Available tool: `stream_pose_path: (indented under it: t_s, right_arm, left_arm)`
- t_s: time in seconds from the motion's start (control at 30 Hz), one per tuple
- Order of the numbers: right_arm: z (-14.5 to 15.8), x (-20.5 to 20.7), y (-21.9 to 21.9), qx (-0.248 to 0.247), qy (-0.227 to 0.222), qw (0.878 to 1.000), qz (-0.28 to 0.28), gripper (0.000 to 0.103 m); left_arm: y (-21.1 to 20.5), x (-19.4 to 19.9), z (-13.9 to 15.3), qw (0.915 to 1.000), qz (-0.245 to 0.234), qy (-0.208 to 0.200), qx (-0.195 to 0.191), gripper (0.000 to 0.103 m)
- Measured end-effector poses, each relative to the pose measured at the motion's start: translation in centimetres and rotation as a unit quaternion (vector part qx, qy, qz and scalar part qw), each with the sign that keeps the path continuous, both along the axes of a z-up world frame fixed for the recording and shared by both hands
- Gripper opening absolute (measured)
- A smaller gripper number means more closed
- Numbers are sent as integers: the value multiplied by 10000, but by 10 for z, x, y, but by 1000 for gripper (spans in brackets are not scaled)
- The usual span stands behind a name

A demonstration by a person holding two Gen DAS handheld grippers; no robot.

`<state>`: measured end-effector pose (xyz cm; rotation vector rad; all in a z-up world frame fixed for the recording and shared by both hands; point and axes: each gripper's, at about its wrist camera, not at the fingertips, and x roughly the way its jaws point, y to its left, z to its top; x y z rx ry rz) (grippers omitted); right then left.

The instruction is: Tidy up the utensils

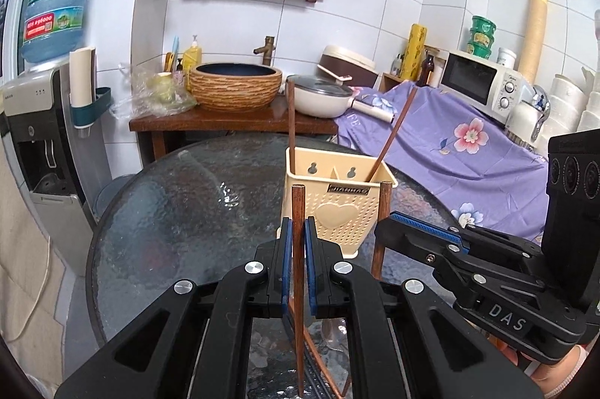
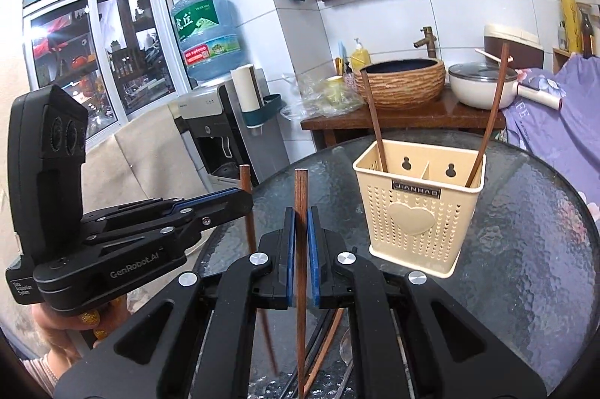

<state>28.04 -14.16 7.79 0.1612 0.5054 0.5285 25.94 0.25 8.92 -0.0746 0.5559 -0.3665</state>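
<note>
A cream perforated utensil holder (image 1: 339,207) (image 2: 420,207) stands on the round glass table (image 1: 180,211) (image 2: 525,230). One brown chopstick stands in each of its two compartments (image 1: 291,114) (image 2: 487,121). My left gripper (image 1: 299,230) is shut on an upright brown chopstick (image 1: 298,271), just in front of the holder. My right gripper (image 2: 300,222) is shut on another upright brown chopstick (image 2: 300,196), left of the holder. Each gripper shows in the other's view (image 1: 390,226) (image 2: 243,200). More utensils lie on the table below the grippers (image 1: 322,361) (image 2: 326,342).
Behind the table, a wooden counter (image 1: 232,121) bears a woven basin (image 1: 235,86) and a white pot (image 1: 322,97). A water dispenser (image 1: 41,121) stands at the left. A purple floral cloth (image 1: 450,144) and a microwave (image 1: 483,84) are at the right.
</note>
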Motion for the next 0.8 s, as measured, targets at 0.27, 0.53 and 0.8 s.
stream_pose_path:
  t_s: [0.27, 0.53, 0.8]
  right_arm:
    - [29, -8, -2, -56, -338, 9994, -29, 7]
    - [67, -2, -11, -79, -709, 9972, -219, 7]
    - [123, 27, -25, -139, -1035, 9925, -643, 7]
  left_arm:
    - [-2, -4, 23, 9997, -39, -243, 4, 6]
    - [-4, -4, 63, 9981, -31, -612, -71, 6]
    - [-16, 16, 118, 9957, 32, -898, -207, 6]
